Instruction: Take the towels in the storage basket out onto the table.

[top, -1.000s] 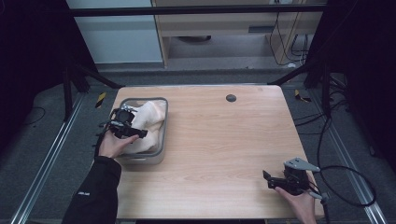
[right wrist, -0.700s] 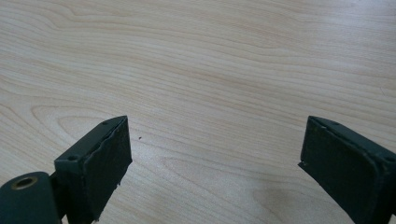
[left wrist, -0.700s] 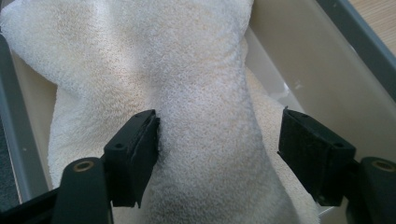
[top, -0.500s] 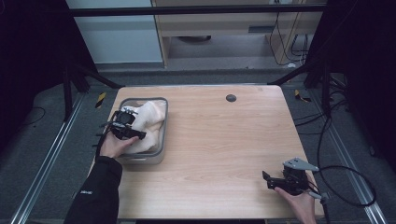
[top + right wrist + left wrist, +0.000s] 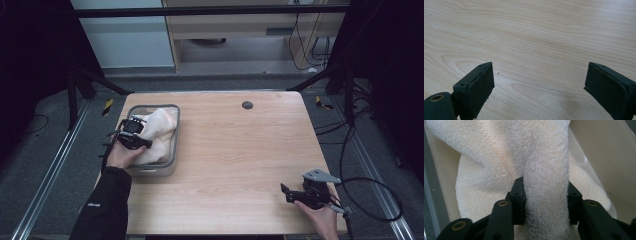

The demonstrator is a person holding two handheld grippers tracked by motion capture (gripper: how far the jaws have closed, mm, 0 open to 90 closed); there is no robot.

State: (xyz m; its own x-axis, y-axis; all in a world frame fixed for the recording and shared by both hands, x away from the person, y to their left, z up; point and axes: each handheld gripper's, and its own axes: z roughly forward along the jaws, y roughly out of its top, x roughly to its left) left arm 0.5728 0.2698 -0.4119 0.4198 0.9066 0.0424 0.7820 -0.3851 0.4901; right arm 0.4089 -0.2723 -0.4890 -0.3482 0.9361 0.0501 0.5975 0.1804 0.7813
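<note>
A cream towel (image 5: 159, 131) lies bunched in a grey bin (image 5: 173, 159) at the table's left. My left gripper (image 5: 142, 141) reaches into the bin from the left. Its jaws have just been closing, and in the left gripper view a thick fold of the towel (image 5: 546, 195) is pinched between both pads, so my left gripper (image 5: 545, 202) is shut on it. Near the table's front right corner my right gripper (image 5: 286, 193) rests low over bare wood. In the right gripper view my right gripper (image 5: 537, 87) stands wide open with nothing between its jaws.
A small dark round disc (image 5: 247, 105) sits on the wooden table (image 5: 240, 160) near its far edge. Black frame bars and cables surround the table, and a cable (image 5: 372, 200) loops off the front right corner.
The left gripper has shifted slightly within the bin, over the towel. The right gripper has not moved.
</note>
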